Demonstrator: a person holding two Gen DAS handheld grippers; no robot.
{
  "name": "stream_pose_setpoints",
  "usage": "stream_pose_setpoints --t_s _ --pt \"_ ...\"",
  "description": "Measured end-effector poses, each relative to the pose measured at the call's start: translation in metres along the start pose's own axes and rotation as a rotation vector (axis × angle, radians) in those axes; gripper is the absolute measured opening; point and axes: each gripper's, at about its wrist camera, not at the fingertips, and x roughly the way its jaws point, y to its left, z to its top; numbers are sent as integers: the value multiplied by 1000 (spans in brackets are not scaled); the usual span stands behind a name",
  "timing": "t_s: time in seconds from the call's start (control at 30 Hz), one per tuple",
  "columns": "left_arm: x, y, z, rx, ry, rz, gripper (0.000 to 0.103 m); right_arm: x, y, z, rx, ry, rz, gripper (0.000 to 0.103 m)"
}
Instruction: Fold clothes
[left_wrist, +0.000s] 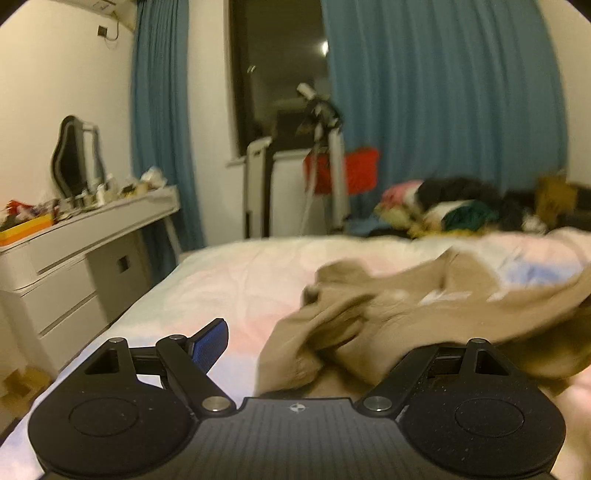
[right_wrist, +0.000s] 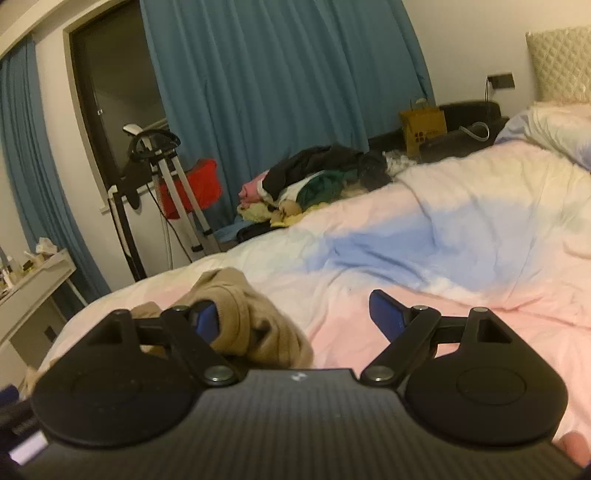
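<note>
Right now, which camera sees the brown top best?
The left wrist view. There the brown top spreads wide across the bed, crumpled, with pale print showing, though blurred. The right wrist view catches only a bunched end of it, partly hidden behind a blue finger.

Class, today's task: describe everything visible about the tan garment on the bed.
The tan garment is a soft, knit-looking top lying crumpled and unfolded on the pink, white and blue bedding. It has a ribbed edge, and blurred pale markings show on one face. Folds bunch up in a heap nearest the grippers. In the right wrist view, one blue finger sits against its folds; the jaws stand wide, not clamping it.
</note>
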Motion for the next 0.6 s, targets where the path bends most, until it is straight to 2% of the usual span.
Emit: stream_pose_setpoints --t_s 0.1,0.27,0.37,0.47,0.6 --pt "6 10 -1 -71 7 57 84 2 2 0 -37 0 -7 84" --pt "-12 36 4 -215 -52 55 86 36 11 -25 -172 189 -67 84" --pt "-31 38 7 -204 -97 54 87 49 9 -39 -168 300 -68 84" --pt "-44 35 11 -191 -131 59 87 50 8 -43 -171 357 -49 84" --pt "-52 40 16 -231 -150 53 87 48 9 -49 -216 425 -8 84"
